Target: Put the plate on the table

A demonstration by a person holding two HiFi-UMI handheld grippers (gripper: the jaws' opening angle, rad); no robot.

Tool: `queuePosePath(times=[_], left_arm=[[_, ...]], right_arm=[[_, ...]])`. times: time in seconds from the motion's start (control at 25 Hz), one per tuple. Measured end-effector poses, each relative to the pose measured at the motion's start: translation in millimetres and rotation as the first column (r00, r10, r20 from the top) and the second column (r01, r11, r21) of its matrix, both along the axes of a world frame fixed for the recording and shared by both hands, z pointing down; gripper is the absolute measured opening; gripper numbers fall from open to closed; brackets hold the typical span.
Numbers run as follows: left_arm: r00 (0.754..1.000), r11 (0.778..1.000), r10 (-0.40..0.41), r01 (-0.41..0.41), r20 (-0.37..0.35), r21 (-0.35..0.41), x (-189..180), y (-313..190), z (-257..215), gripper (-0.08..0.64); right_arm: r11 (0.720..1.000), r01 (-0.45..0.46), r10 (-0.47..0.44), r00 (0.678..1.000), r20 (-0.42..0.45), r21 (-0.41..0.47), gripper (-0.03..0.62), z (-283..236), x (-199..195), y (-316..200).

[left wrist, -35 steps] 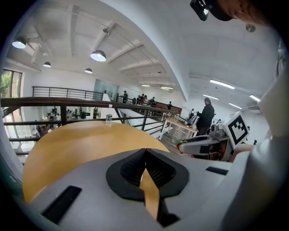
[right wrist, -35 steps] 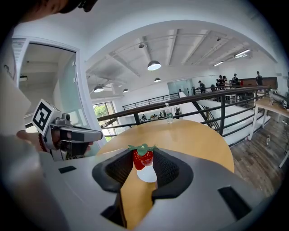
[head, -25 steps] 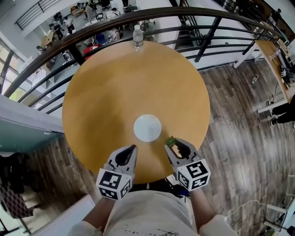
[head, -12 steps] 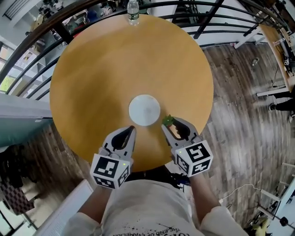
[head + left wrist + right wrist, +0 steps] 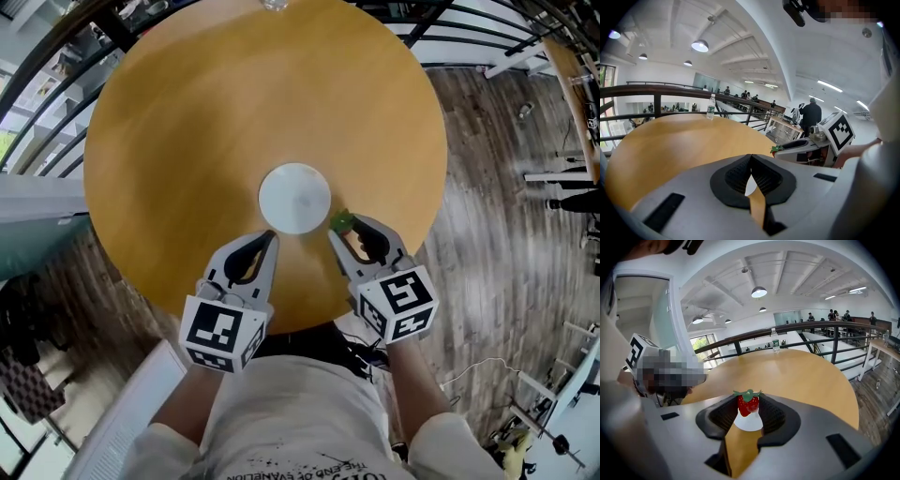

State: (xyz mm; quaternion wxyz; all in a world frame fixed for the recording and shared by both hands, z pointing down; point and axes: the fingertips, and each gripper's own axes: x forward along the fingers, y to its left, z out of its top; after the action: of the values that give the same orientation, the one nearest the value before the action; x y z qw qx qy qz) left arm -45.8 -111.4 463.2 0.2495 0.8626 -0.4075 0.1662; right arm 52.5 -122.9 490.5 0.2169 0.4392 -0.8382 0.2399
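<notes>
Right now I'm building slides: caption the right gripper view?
Right gripper clamps a strawberry, white plate just ahead on the round wooden table.

I have open passage over the left, right and far stretches of the round tan wooden table (image 5: 187, 141). The small white round plate (image 5: 294, 198) blocks the near middle, just past my left gripper (image 5: 270, 236) and my right gripper (image 5: 343, 225), whose red strawberry (image 5: 748, 402) sits just beside its rim. A clear plastic water bottle (image 5: 710, 107) stands at the far edge, with the dark metal railing (image 5: 656, 89) behind it.
</notes>
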Motion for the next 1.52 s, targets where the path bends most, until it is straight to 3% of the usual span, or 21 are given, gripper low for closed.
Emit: queuePosePath(times=[0.64, 1.52], left_arm=[[0.998, 0.997, -0.061, 0.061, 0.002, -0.05, -22.4, -22.4, 40.0, 0.023], [0.994, 0.988, -0.113, 0.113, 0.003, -0.107, -46.6, -28.0, 71.1, 0.023]], right_arm=[[0.998, 0.052, -0.054, 0.997, -0.054, -0.043, 0.149, 60.2, -22.9, -26.4], [0.986, 0.133, -0.156, 0.953, -0.261, -0.101, 0.149, 137.0, -54.9, -51.3]])
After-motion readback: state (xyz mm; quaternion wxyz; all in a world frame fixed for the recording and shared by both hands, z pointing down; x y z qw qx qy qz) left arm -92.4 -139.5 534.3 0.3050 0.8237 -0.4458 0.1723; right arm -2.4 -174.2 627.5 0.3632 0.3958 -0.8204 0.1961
